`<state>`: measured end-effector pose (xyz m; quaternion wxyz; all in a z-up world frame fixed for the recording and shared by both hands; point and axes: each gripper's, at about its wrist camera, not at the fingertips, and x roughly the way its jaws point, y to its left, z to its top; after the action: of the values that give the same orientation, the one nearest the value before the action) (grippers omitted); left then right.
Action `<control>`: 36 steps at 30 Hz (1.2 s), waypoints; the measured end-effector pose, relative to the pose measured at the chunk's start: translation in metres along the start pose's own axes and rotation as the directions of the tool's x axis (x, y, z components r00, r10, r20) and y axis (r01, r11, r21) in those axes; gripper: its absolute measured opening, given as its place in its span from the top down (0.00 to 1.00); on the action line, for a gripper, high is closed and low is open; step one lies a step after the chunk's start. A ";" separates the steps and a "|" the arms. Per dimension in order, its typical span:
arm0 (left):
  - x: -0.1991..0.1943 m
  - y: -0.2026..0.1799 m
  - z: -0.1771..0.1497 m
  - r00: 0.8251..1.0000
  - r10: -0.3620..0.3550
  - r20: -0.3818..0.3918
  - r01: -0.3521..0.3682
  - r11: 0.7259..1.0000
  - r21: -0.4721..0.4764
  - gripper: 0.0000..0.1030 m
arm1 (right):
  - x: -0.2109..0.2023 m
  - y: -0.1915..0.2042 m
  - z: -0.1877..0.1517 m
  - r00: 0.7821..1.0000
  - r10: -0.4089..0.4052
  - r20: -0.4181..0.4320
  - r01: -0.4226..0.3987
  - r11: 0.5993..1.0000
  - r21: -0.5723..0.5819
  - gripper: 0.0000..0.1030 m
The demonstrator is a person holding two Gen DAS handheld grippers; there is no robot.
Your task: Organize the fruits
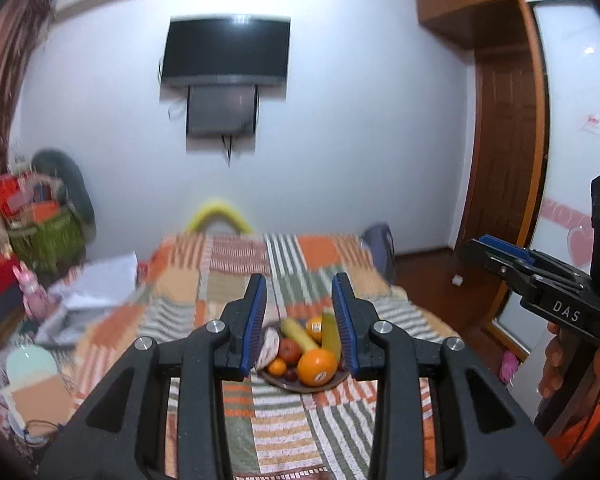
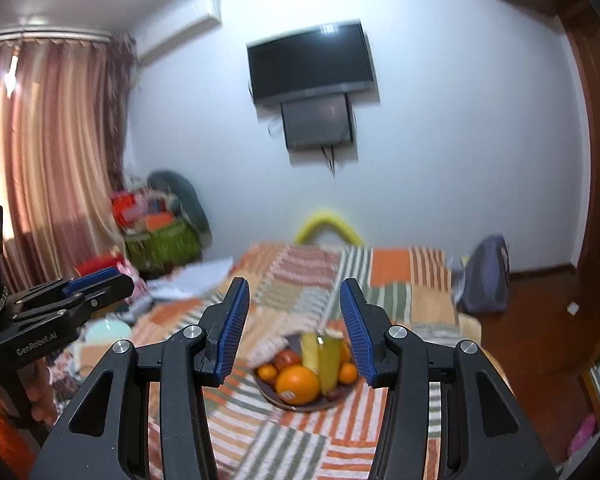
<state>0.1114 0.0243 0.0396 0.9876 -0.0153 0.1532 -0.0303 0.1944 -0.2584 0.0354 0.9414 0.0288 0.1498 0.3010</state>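
**Two open grippers poised above a bowl of fruit on the bed**

At nine o'clock, pink curtains hang beside a heap of clutter with a green basket. Moving across, the left gripper hangs over the patchwork bedspread, its blue-padded tongs spread apart with nothing between them. Just past its tips, near six o'clock in its view, sits the fruit bowl, holding a large orange, a banana, a tomato and smaller citrus. At twelve o'clock a dark television is mounted on the white wall. The right gripper likewise hangs with tongs wide apart, empty, above the same bowl. At three o'clock stands a wooden door.
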 end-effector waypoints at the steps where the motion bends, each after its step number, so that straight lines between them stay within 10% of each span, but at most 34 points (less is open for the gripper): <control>1: -0.010 -0.002 0.003 1.000 0.003 0.020 -0.003 1.000 0.005 0.66 | -0.008 0.004 0.002 1.000 0.002 0.020 -0.002 1.000 -0.004 0.57; 17: -0.081 -0.019 0.006 0.985 0.056 0.164 -0.059 0.998 0.012 0.05 | -0.047 0.037 -0.004 0.983 -0.084 0.163 0.091 0.995 -0.040 0.00; 36: -0.079 -0.016 -0.004 0.989 0.062 0.134 -0.062 0.998 -0.006 0.01 | -0.060 0.042 -0.012 0.982 -0.101 0.161 0.110 0.993 -0.050 0.00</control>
<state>0.0345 0.0134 0.0602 0.9961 -0.0134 0.0872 0.0018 0.1207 -0.2596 0.0456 0.9653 0.0169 0.0668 0.2518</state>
